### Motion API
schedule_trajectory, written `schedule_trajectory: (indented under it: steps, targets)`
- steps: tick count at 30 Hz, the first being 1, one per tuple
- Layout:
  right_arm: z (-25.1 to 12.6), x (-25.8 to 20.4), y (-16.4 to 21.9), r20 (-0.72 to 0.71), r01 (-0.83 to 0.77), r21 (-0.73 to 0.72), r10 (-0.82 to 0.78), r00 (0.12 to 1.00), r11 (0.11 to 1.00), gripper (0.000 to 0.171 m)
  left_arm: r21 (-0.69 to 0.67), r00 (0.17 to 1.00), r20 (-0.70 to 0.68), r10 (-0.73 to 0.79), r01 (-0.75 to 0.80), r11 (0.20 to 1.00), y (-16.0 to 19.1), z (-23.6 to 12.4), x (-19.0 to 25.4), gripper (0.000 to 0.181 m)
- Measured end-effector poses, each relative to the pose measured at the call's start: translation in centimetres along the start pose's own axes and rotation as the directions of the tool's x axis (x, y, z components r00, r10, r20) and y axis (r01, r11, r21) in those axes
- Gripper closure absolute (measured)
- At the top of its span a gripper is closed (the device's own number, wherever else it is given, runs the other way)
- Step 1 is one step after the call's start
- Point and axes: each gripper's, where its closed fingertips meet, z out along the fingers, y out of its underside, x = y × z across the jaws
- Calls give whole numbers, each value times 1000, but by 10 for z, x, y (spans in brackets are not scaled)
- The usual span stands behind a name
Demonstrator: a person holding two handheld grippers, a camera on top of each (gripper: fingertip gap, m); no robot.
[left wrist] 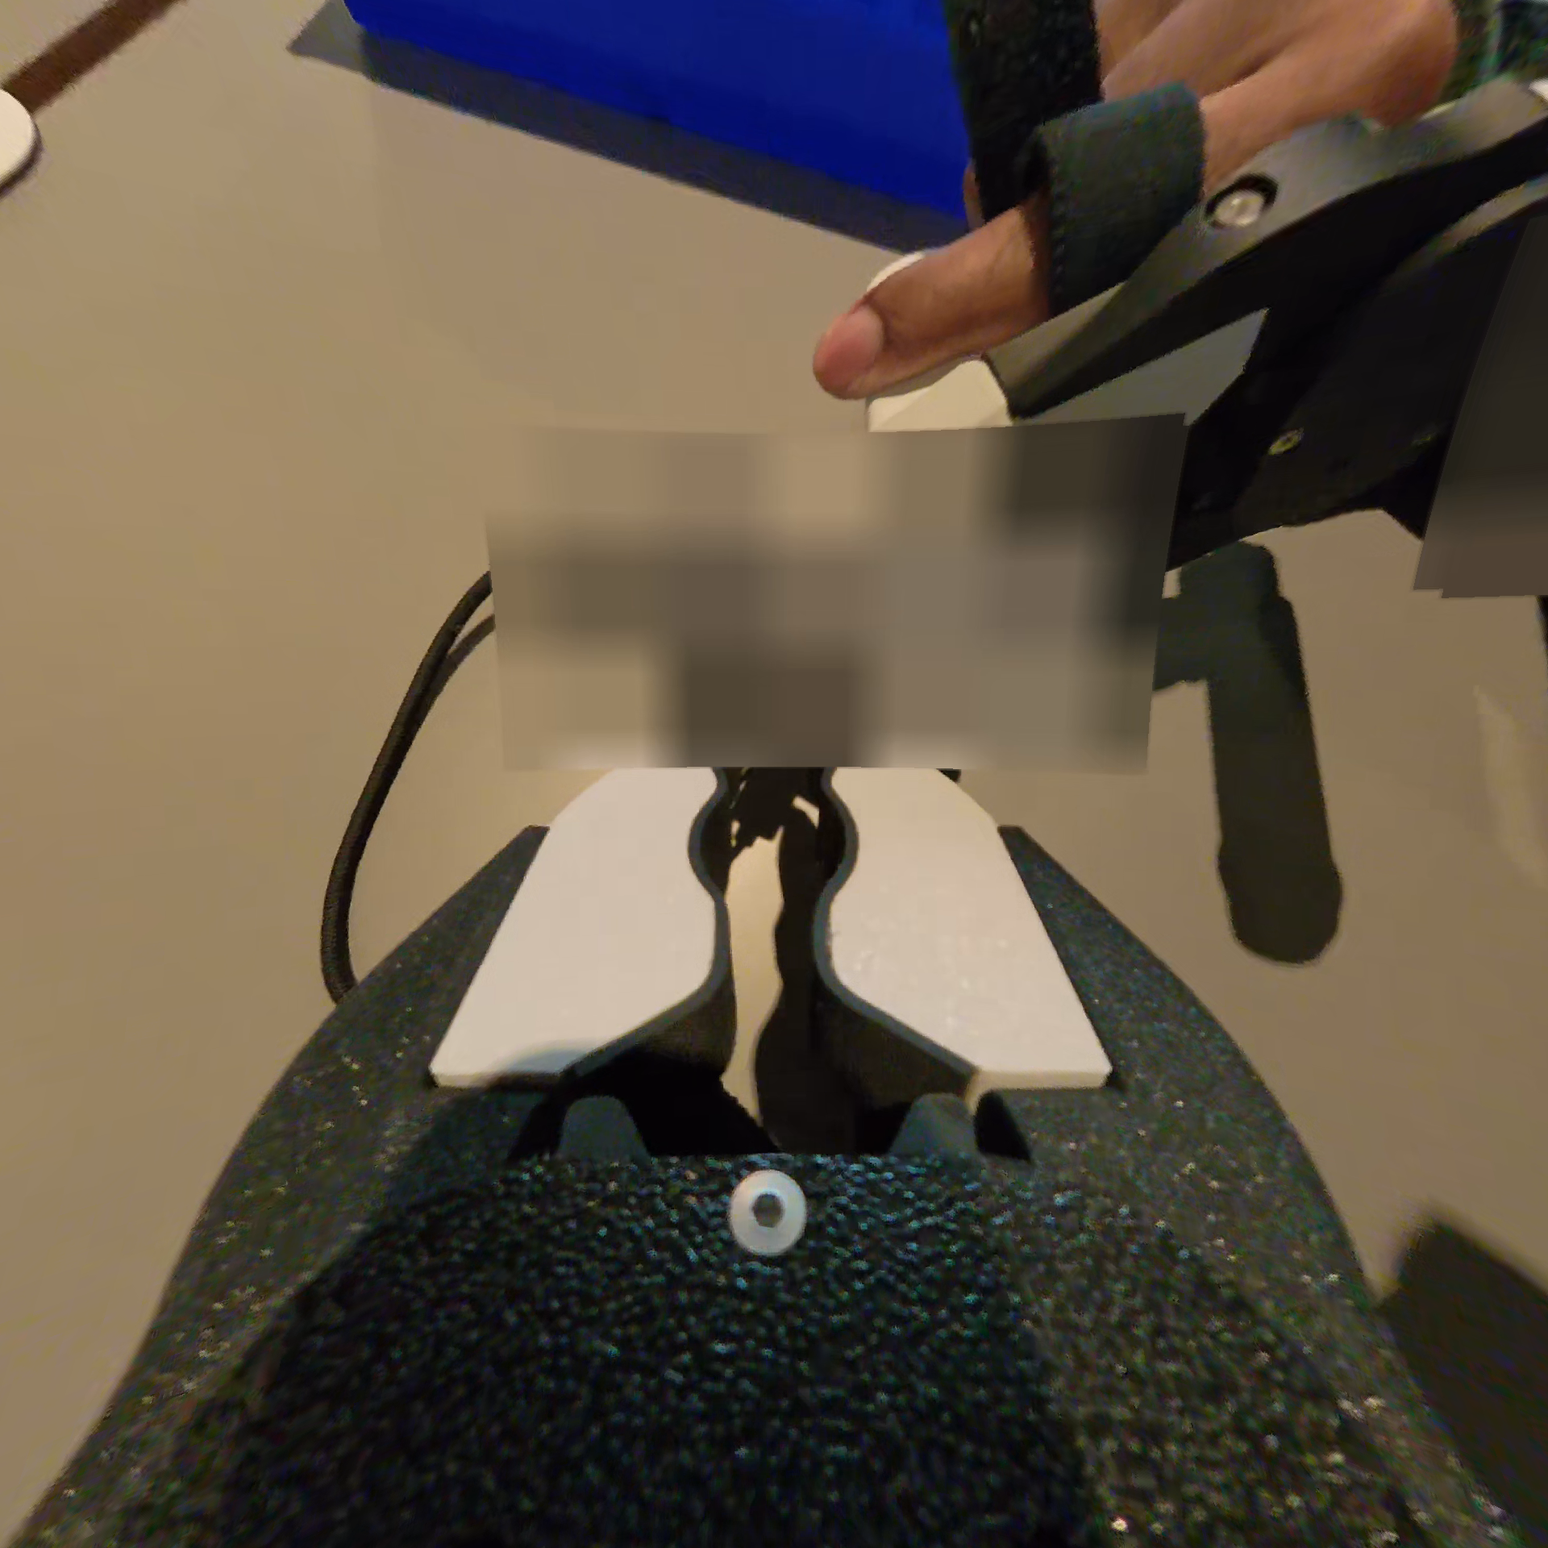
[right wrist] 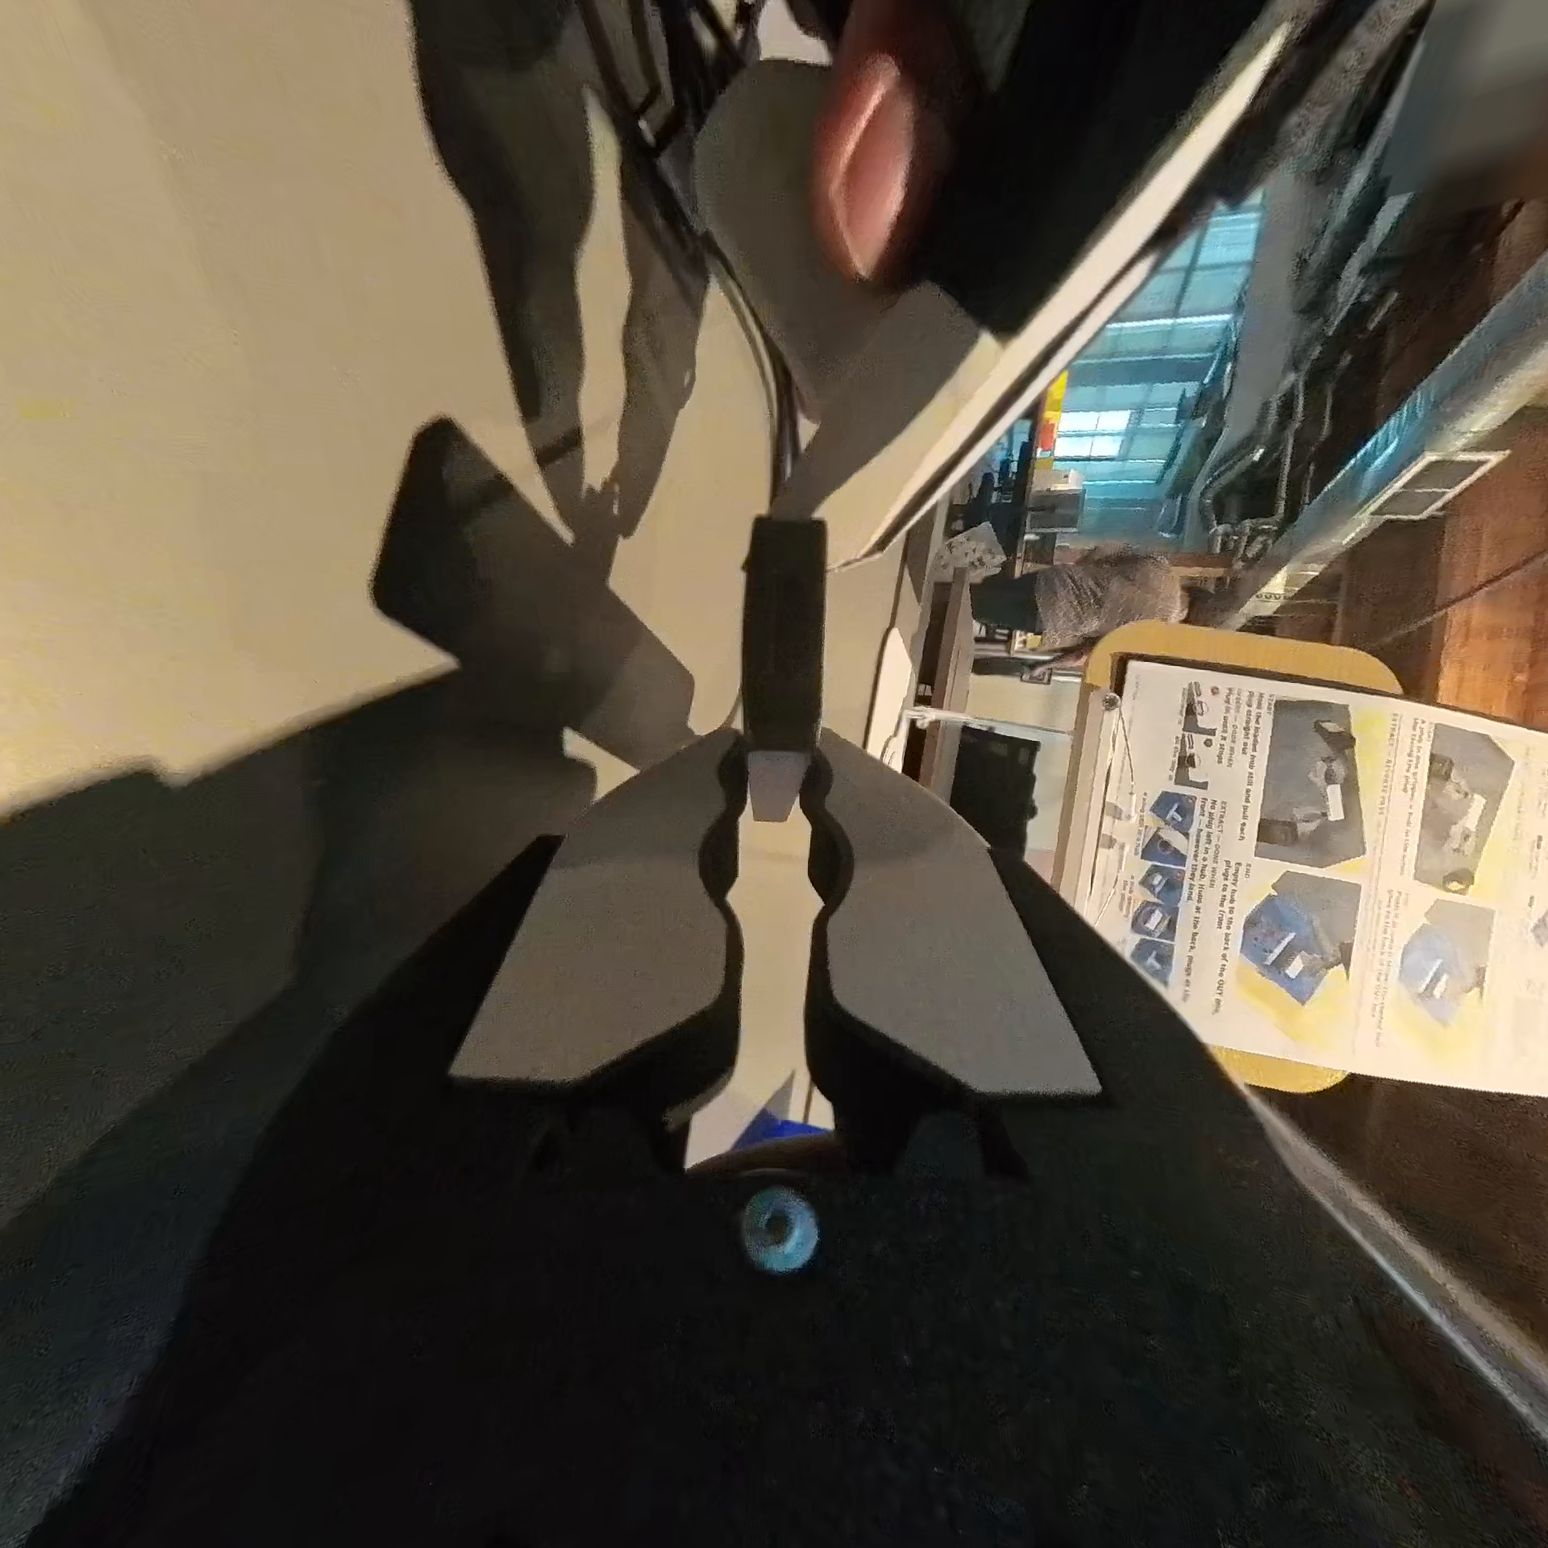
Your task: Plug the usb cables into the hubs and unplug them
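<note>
In the right wrist view my right gripper (right wrist: 775,783) is shut on the silver metal end of a usb plug (right wrist: 783,628); the plug's black body sticks out forward past the fingertips. Its black cable (right wrist: 775,394) runs on to my left gripper (right wrist: 754,209), held by a hand just beyond. In the left wrist view my left gripper (left wrist: 775,796) has its white fingers (left wrist: 603,921) nearly together on a dark braided cable (left wrist: 792,838). A blur patch hides the fingertips. A black cable loop (left wrist: 368,796) lies to the left. The right gripper (left wrist: 921,402) hovers above right. No hub shows clearly.
The beige table (left wrist: 209,419) carries a blue mat or box (left wrist: 670,84) at the far side and a white object (left wrist: 12,134) at the far left edge. An instruction sheet on a wooden board (right wrist: 1298,879) stands off the table. A person (right wrist: 1089,603) sits far behind. Less than 4 cm separates the two grippers' tips.
</note>
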Motion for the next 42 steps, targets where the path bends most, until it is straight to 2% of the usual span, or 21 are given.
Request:
schedule_trajectory:
  steps: [7, 12, 20, 24, 26, 30, 33, 37, 39, 42]
  targets:
    - [1, 5, -15, -46, -65, 85, 69, 997, 994, 159, 70, 998, -68, 6, -1, 998, -9, 0, 8, 167]
    - [0, 8, -13, -63, -72, 74, 76, 995, 995, 159, 89, 999, -43, 29, -25, 996, -13, 1, 9, 167]
    - [-6, 24, 3, -106, -202, 93, 211, 972, 975, 140, 133, 999, -21, 41, -38, 990, -17, -3, 0, 167]
    - [-9, 26, 3, -103, -219, 122, 232, 967, 968, 146, 184, 995, -63, 77, -64, 981, -24, -7, 7, 167]
    - [-9, 24, 0, -97, -208, 127, 221, 970, 970, 157, 205, 992, -82, 91, -72, 976, -26, -8, 11, 167]
    - [-9, 31, 3, -110, -261, 115, 274, 956, 958, 159, 299, 995, -73, 70, -45, 953, -38, -14, 7, 165]
    - [-9, 40, 14, -151, -323, 76, 331, 931, 943, 159, 492, 997, -83, -10, 49, 869, -63, -42, -5, 165]
    - [-15, 63, 34, -258, -441, 55, 439, 861, 896, 159, 771, 986, -107, -130, 165, 615, -89, -111, -40, 164]
    - [-21, 76, 43, -317, -503, 63, 495, 809, 862, 159, 827, 968, -148, -202, 233, 511, -87, -136, -61, 165]
    - [-33, 97, 54, -391, -587, 106, 577, 717, 802, 159, 850, 945, -167, -282, 283, 445, -75, -154, -87, 166]
